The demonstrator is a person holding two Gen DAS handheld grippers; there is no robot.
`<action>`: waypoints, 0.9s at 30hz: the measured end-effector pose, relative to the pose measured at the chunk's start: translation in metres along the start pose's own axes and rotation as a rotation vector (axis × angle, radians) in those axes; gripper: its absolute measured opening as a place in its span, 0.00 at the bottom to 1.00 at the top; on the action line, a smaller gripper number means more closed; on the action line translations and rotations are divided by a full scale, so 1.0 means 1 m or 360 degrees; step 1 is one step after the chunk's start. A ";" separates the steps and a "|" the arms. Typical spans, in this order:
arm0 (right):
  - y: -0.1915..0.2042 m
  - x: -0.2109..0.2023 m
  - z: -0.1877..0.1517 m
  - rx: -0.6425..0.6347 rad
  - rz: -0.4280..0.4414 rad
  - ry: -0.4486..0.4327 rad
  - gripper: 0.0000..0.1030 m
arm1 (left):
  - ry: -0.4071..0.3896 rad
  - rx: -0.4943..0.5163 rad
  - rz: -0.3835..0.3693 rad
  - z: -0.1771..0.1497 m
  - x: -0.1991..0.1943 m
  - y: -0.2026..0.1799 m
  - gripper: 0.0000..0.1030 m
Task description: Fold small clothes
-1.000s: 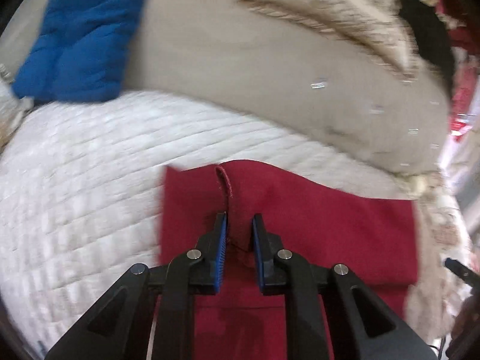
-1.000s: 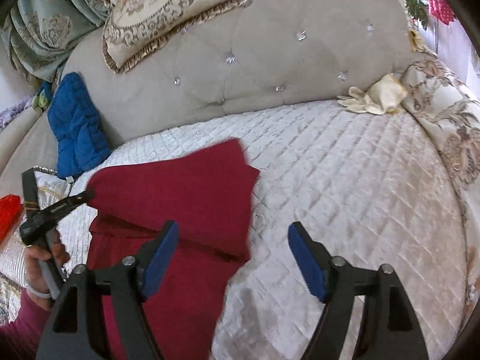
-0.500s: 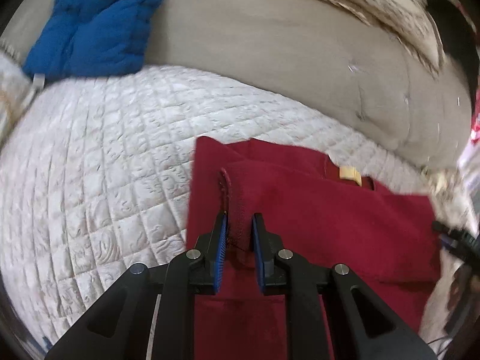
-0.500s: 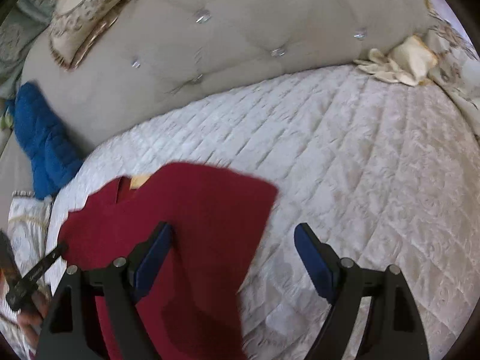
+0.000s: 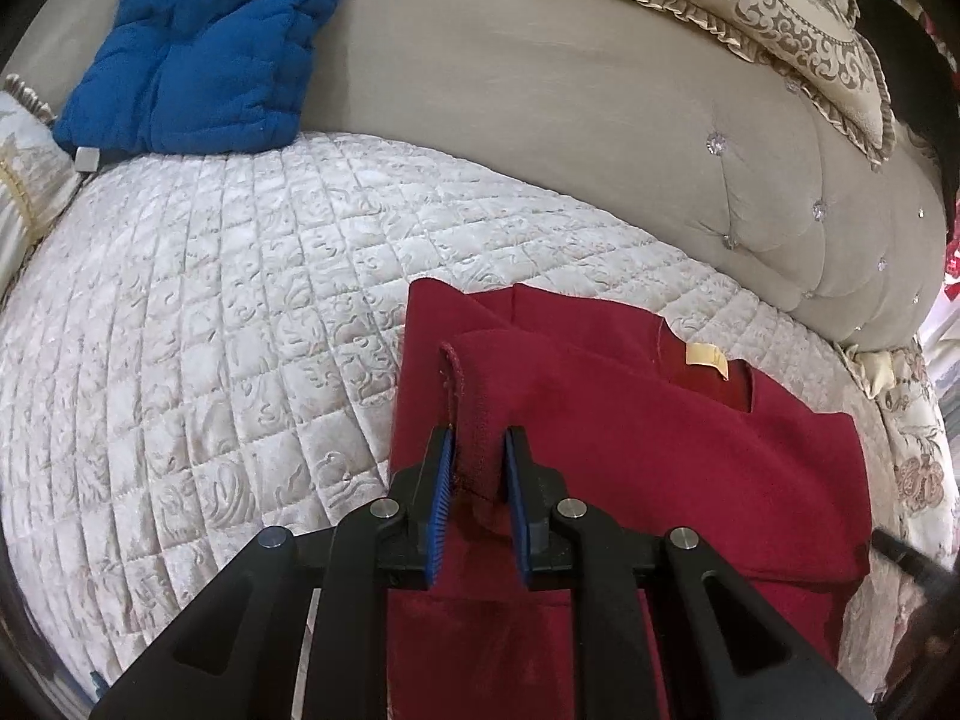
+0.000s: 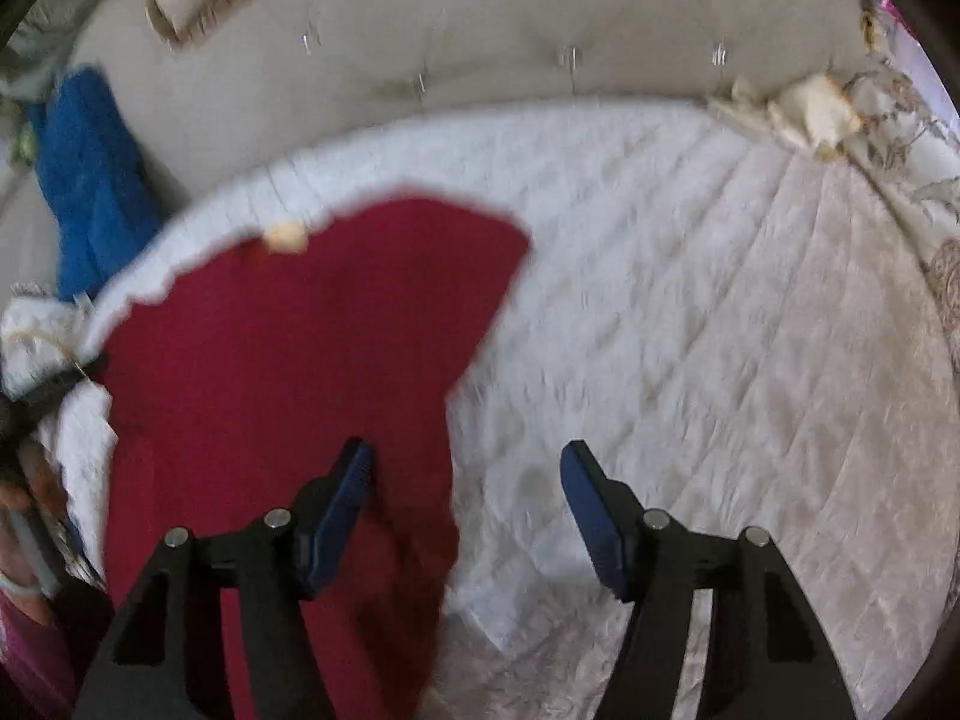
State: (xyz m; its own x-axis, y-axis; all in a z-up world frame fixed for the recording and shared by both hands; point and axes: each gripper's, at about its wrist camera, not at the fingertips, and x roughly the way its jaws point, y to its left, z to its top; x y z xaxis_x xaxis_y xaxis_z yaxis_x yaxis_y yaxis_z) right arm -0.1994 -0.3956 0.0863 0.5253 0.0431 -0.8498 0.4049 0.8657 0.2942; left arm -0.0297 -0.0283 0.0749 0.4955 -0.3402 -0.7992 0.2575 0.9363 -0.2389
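Both grippers mid-fold: left gripper (image 5: 477, 459) pinching red garment (image 5: 630, 450) hem, right gripper (image 6: 465, 480) (jaws closing, nothing clamped) likely grabs its near edge next.

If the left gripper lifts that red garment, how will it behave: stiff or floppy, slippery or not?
Probably floppy: the red garment already lies in soft layers on the quilt, and the hem pinched in the left gripper bends over. Likely light, since one pinch holds the fold up. Its matte knit looks unlikely to slip from the jaws.
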 end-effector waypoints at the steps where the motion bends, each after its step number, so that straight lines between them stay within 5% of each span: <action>1: 0.001 -0.002 0.008 0.0026 0.0011 -0.0027 0.72 | -0.0002 0.0005 0.0002 0.000 0.000 -0.001 0.00; 6: 0.001 0.038 0.034 0.0108 0.0053 0.0032 0.83 | -0.0006 0.0039 0.0000 -0.001 0.000 -0.006 0.00; 7: -0.001 0.051 0.037 0.0121 0.0063 0.0063 0.71 | -0.0007 0.0047 0.0000 -0.002 0.000 -0.007 0.00; 8: -0.001 0.056 0.038 0.0105 0.0055 0.0065 0.32 | -0.0005 0.0054 -0.0003 -0.002 -0.001 -0.008 0.00; 9: 0.000 0.056 0.037 0.0082 0.0031 0.0045 0.16 | 0.0003 0.0056 -0.0013 -0.003 -0.001 -0.007 0.00; 11: 0.000 0.044 0.033 0.0044 -0.0006 -0.0045 0.13 | 0.0024 0.0064 -0.0023 -0.006 0.000 -0.008 0.00; 15: -0.010 0.057 0.025 0.0022 -0.0144 0.0007 0.15 | 0.0104 0.0135 0.0052 -0.011 0.014 -0.018 0.00; 17: -0.020 0.050 0.026 0.0110 -0.0178 -0.0026 0.42 | 0.0097 0.0141 0.0070 -0.012 0.014 -0.019 0.00; 19: -0.019 0.030 0.025 0.0149 -0.0213 -0.0119 0.50 | 0.0087 0.0131 0.0057 -0.013 0.011 -0.017 0.00; 23: 0.011 -0.003 0.012 -0.0075 -0.0168 -0.0205 0.50 | 0.0081 0.0121 0.0070 -0.013 0.008 -0.014 0.00; 27: 0.034 0.010 -0.014 -0.0302 -0.0191 -0.0037 0.42 | 0.0090 0.0134 0.0087 -0.013 0.011 -0.017 0.03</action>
State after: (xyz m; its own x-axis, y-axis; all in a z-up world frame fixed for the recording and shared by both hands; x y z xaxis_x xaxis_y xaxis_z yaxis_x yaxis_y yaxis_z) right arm -0.1911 -0.3590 0.0821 0.5000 -0.0755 -0.8627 0.3185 0.9424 0.1021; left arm -0.0396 -0.0468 0.0625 0.4635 -0.2810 -0.8404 0.3012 0.9419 -0.1488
